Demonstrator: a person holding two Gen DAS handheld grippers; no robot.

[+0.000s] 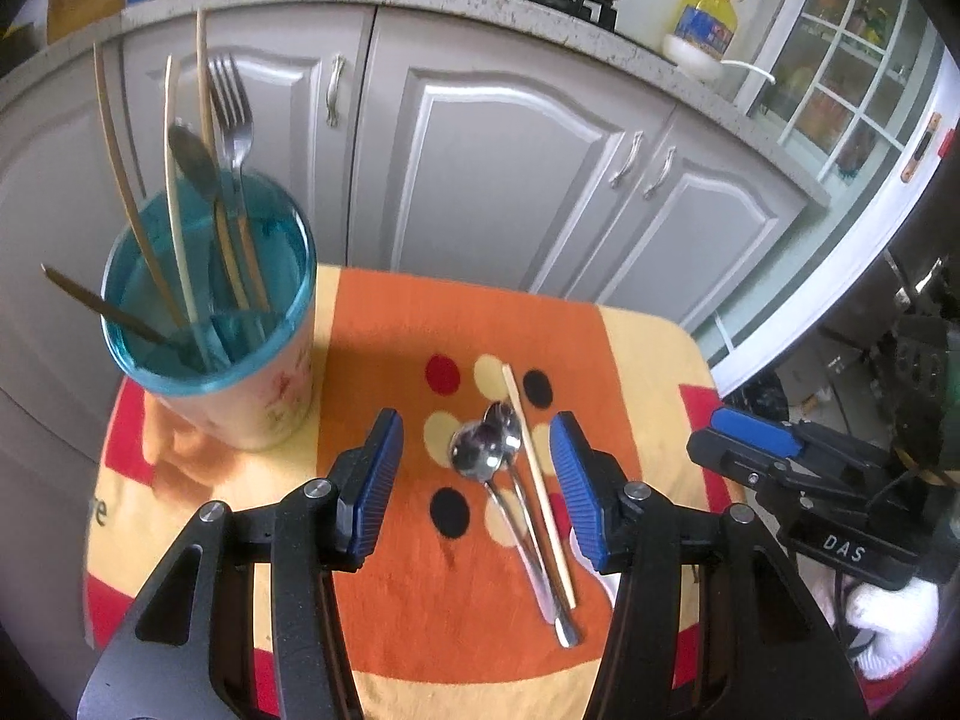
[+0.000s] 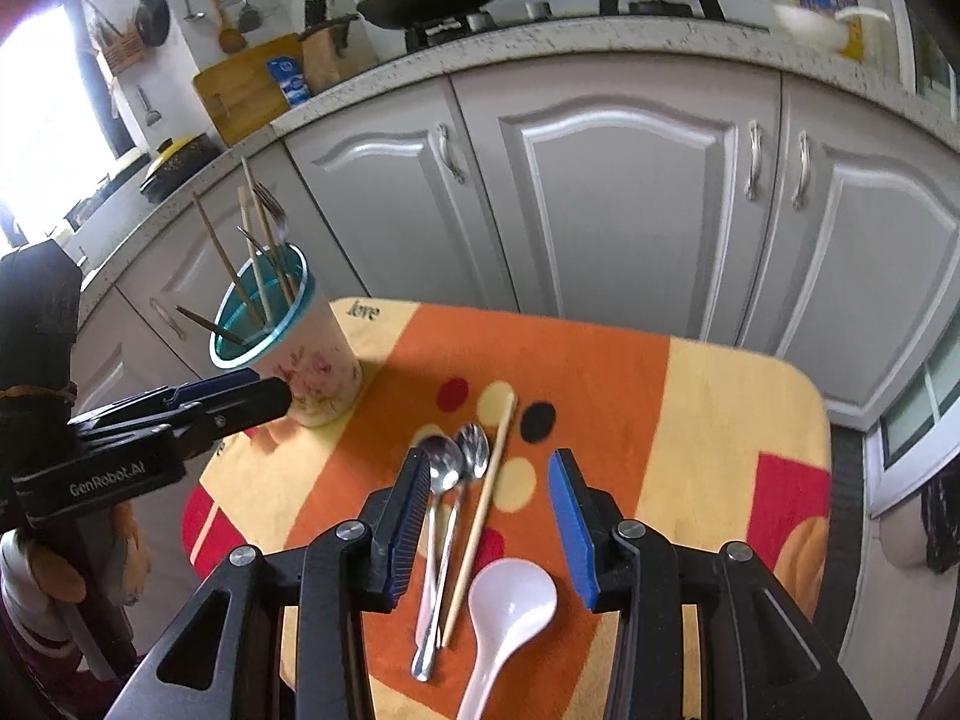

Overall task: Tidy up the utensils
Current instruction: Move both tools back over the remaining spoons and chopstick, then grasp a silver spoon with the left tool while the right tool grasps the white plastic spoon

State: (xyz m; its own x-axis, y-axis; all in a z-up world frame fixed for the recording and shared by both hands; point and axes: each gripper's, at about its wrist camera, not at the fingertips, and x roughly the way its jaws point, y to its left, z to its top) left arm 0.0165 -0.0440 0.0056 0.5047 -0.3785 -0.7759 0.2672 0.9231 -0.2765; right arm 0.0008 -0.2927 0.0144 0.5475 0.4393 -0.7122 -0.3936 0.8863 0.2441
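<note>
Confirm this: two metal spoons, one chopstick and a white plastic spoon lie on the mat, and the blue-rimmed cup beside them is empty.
Wrong on the cup. The blue-rimmed cup is not empty: the left wrist view shows chopsticks, a fork and a spoon standing in it. The rest holds: two metal spoons, one chopstick and the white plastic spoon lie on the mat.

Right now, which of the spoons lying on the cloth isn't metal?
The white plastic soup spoon, nearest the right claw. The two metal spoons beside it are shiny steel with slim handles.

Small table with an orange and yellow towel (image 2: 600, 372) over it. Cup (image 2: 300, 360) of utensils far left, two metal spoons (image 2: 450, 468) plus a chopstick (image 2: 486, 498) mid, white plastic spoon (image 2: 510, 606) nearest.
</note>
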